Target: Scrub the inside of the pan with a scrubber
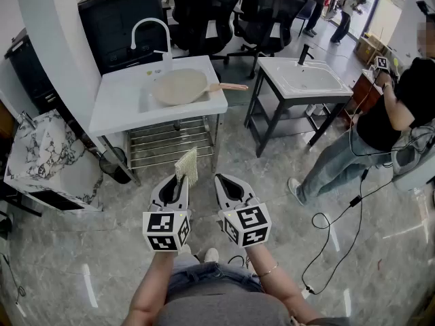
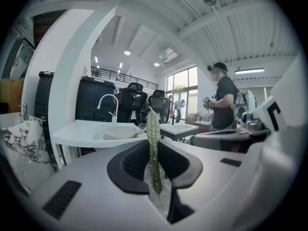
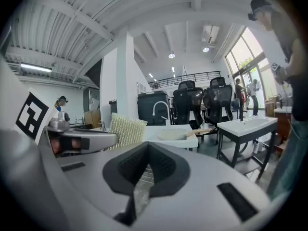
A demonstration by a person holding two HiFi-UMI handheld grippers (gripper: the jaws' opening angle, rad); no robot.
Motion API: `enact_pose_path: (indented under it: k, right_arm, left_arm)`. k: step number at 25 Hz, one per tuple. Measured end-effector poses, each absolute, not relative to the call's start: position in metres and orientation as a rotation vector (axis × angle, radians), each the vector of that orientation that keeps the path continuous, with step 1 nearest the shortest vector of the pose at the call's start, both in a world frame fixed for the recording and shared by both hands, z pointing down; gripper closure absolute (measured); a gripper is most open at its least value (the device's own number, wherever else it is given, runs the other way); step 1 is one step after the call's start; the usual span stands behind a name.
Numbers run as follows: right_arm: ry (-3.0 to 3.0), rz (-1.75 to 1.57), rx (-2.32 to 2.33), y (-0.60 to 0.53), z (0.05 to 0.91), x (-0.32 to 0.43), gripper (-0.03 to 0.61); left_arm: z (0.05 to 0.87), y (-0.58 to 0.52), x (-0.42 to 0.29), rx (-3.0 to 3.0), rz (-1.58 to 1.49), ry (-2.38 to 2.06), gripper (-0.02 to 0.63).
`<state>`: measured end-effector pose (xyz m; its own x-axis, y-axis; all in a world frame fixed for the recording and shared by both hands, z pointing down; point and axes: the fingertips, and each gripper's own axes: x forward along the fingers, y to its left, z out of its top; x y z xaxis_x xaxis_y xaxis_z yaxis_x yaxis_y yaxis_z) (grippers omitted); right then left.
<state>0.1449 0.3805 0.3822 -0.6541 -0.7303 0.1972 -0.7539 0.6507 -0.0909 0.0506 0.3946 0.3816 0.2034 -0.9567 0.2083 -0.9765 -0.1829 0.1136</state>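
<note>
A beige pan [image 1: 180, 86] with a wooden handle [image 1: 231, 86] rests in the basin of a white sink table [image 1: 115, 104], far ahead of me. It shows small as the pan [image 2: 119, 133] in the left gripper view and as the pan [image 3: 174, 134] in the right gripper view. My left gripper [image 1: 180, 180] is shut on a yellow-green mesh scrubber [image 1: 187, 166], seen edge-on as the scrubber [image 2: 153, 153] between its jaws and flat as the scrubber [image 3: 126, 130] from the right. My right gripper [image 1: 224, 181] is shut with nothing in it. Both hang low over the floor in front of my body.
A white faucet [image 1: 151, 30] stands behind the pan. A second sink table [image 1: 299, 78] stands at the right. A person [image 1: 380, 124] stands at far right with cables [image 1: 333, 236] across the floor. A marble-patterned counter [image 1: 41, 158] is at the left, office chairs [image 1: 231, 12] behind.
</note>
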Motion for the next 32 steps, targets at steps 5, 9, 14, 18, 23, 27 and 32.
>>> enact_pose_path:
  k: [5, 9, 14, 18, 23, 27, 32]
  right_arm:
    - [-2.731, 0.273, 1.206, 0.376, 0.385, 0.143, 0.571]
    - [-2.757, 0.341, 1.16, 0.378, 0.39, 0.142, 0.569]
    - [-2.762, 0.362, 1.127, 0.373, 0.393, 0.139, 0.569]
    - [-2.749, 0.362, 1.16, 0.366, 0.397, 0.146, 0.569]
    - [-2.765, 0.386, 1.18, 0.349, 0.393, 0.149, 0.568]
    - [-2.778, 0.423, 1.189, 0.333, 0.391, 0.148, 0.568]
    - [-2.771, 0.434, 1.199, 0.298, 0.393, 0.141, 0.568]
  left_arm:
    - [0.384, 0.39, 0.05, 2.246, 0.126, -1.851, 0.546]
    - [0.387, 0.388, 0.053, 2.243, 0.119, -1.835, 0.546]
    - [0.387, 0.382, 0.049, 2.225, 0.117, -1.855, 0.546]
    - [0.389, 0.378, 0.044, 2.204, 0.108, -1.876, 0.546]
    - [0.389, 0.364, 0.039, 2.186, 0.111, -1.889, 0.548]
    - [0.389, 0.347, 0.034, 2.182, 0.111, -1.886, 0.546]
    - [0.395, 0.305, 0.018, 2.17, 0.107, -1.883, 0.546]
